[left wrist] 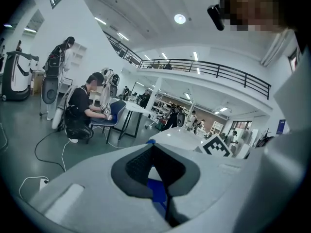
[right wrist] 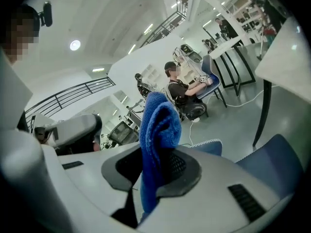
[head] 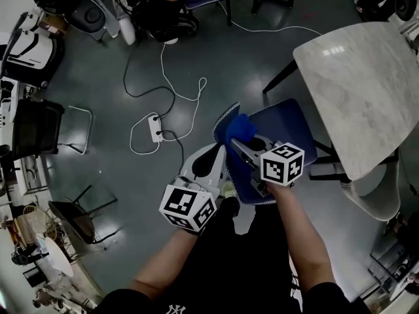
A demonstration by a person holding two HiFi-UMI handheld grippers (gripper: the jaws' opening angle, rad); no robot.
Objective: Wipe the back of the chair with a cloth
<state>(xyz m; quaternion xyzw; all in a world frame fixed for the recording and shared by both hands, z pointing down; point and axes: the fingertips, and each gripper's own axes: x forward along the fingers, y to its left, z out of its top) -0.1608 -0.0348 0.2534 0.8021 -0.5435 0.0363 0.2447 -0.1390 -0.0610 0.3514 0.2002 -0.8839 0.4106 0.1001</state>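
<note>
Right gripper: clamped on a blue cloth, one thick fold standing up out of the jaws, the rest trailing down between them.
Left gripper: jaws drawn together at the tips, nothing between them; held just beside the right one.
Chair: blue, white-stitched edge, directly under both grippers and close against a marble table; hard to tell from above which panel is the back.
Cloth position: at the chair's stitched edge in the head view; contact with the fabric not clear.
Handling: judged soft, light and limp; likely to bunch and fold under pressure, with no danger of breakage.
Hold: best kept deep in the pads at the bunched middle, leaving a loose wad forward to meet the chair.
Risk: possible snag on the stitched edge, dragging the cloth out of the jaws.
Chair under pressure: probably light enough to shift; empty left gripper free to steady it.
</note>
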